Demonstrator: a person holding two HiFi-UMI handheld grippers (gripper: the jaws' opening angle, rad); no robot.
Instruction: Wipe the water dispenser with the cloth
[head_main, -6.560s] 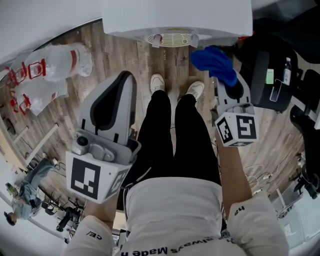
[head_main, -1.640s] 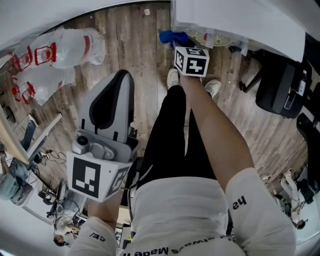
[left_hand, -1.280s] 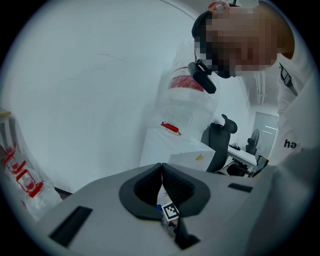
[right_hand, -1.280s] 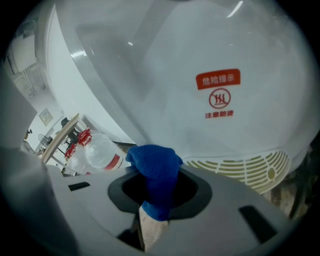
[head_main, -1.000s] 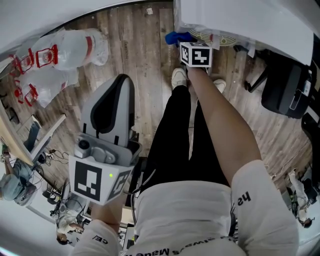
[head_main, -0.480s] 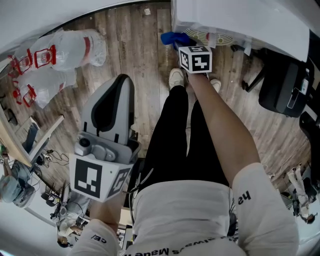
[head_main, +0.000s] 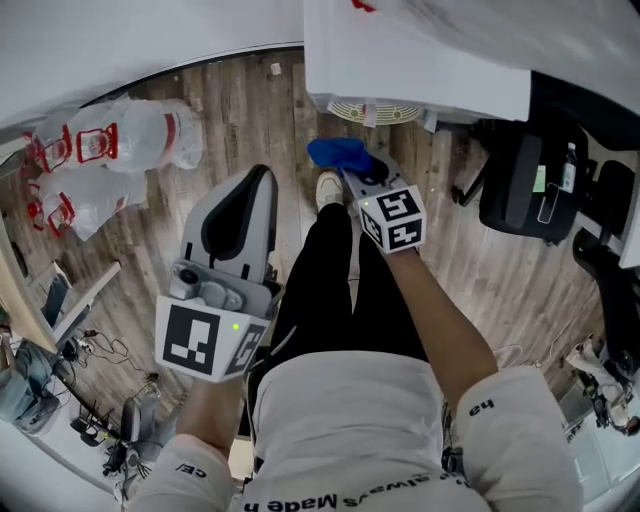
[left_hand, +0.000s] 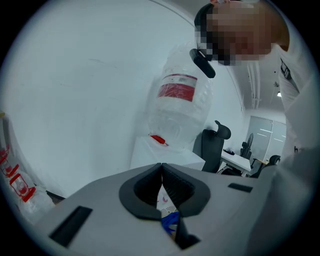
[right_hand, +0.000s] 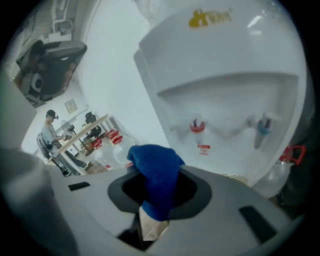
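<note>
Open air lies between the cloth (right_hand: 156, 165) pinched in my right gripper (head_main: 350, 172) and the dispenser (right_hand: 225, 75) front ahead; two taps (right_hand: 197, 128) jut from its recess. A chair (head_main: 520, 180) stands off to that gripper's right. Bottles (head_main: 125, 135) crowd the floor left of my left gripper (head_main: 262, 180).

The left gripper (head_main: 262, 182) hangs at 9 o'clock in the head view, jaws pressed together, tips toward 12. The right arm (head_main: 440, 320) stretches from 5 o'clock toward 12, and the right gripper (head_main: 360, 182) pinches the cloth (head_main: 338, 152).
</note>
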